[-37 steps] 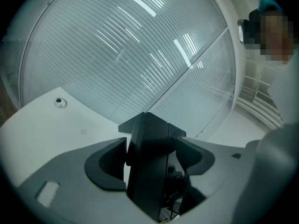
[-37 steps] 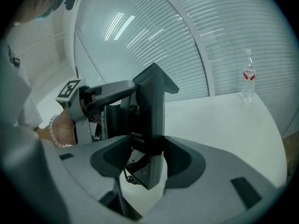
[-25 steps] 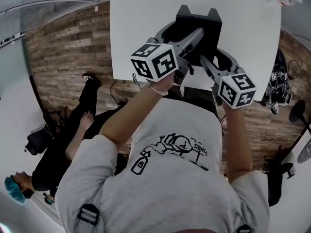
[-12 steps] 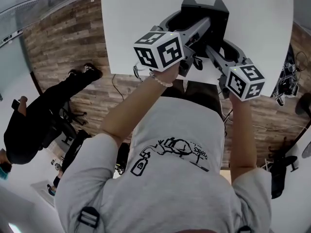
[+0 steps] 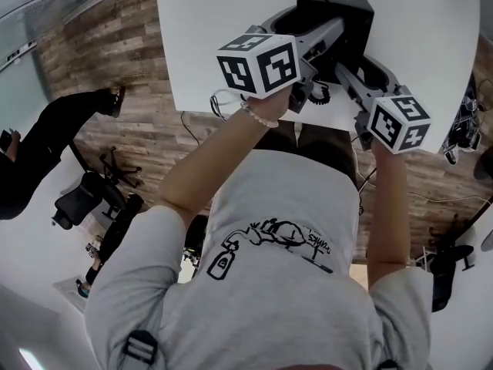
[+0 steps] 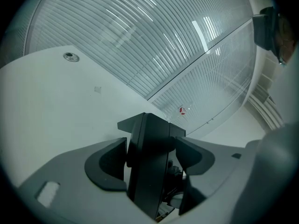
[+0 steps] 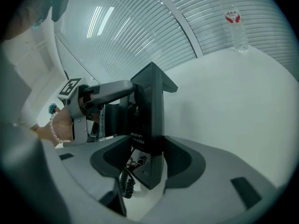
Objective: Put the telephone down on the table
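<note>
Left gripper (image 6: 152, 157) and right gripper (image 7: 148, 160) both clamp the phone (image 5: 339, 10) on edge, over the table's (image 5: 216, 37) near edge. White print underneath is unreadable. Bottle (image 7: 235, 24) far right has a red label.

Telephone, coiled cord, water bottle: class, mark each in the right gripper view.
telephone (image 7: 152, 111), right gripper view, black side panel
coiled cord (image 7: 125, 183), right gripper view, hanging coils
water bottle (image 7: 238, 35), right gripper view, clear body

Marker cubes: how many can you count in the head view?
2. One marker cube rides the left gripper, the other the right gripper; both hold the telephone.
</note>
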### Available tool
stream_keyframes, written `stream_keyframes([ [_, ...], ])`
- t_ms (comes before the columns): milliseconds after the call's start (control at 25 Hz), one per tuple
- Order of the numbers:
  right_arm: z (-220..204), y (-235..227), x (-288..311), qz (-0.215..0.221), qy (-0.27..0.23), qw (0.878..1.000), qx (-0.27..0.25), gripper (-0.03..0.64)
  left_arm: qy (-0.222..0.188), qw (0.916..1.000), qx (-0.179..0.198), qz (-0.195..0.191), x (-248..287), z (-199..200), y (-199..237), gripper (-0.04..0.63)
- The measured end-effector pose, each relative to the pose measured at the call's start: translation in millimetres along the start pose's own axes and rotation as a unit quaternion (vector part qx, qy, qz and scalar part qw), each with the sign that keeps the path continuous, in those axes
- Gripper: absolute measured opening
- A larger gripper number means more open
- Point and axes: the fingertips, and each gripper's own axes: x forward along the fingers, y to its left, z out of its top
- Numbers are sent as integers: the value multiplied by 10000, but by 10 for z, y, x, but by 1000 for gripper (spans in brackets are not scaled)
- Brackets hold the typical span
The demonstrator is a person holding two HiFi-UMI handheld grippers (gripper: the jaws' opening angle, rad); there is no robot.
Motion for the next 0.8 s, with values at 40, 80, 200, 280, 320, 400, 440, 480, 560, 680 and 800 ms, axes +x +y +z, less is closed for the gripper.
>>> stream_keyframes([
  [40, -2, -3, 7, 9, -2, 10000, 27, 207, 13, 10000, 6, 9, 8, -2, 8, 322],
  [80, -7, -6, 16, 19, -5, 10000, 54, 207, 26, 10000, 18, 22, 16, -4, 19, 322],
  [200, -41, -35, 45, 0, 18, 9999, 105, 207, 87, 10000, 12, 43, 55, -36, 59, 322],
  [280, -70, -62, 59, -9, 48, 9999, 132, 207, 127, 9999, -15, 56, 81, -68, 85, 321],
  [320, -80, -71, 65, -6, 57, 9999, 146, 207, 140, 9999, -24, 64, 91, -80, 95, 322],
  [400, -89, -81, 68, 9, 53, 9998, 179, 207, 145, 9999, -34, 85, 105, -93, 112, 322],
  [440, -92, -84, 70, 16, 45, 9998, 193, 208, 140, 9999, -30, 95, 113, -96, 118, 321],
  [480, -95, -88, 73, 20, 38, 9998, 205, 207, 135, 9999, -16, 104, 122, -98, 123, 321],
  [560, -106, -97, 81, 36, 32, 9997, 239, 209, 126, 9998, 55, 116, 135, -106, 125, 318],
  [680, -112, -107, 92, 78, 19, 9996, 253, 209, 93, 9998, 164, 109, 143, -113, 125, 316],
  [800, -113, -109, 103, 113, -7, 9997, 236, 209, 81, 9998, 191, 68, 148, -110, 133, 316],
])
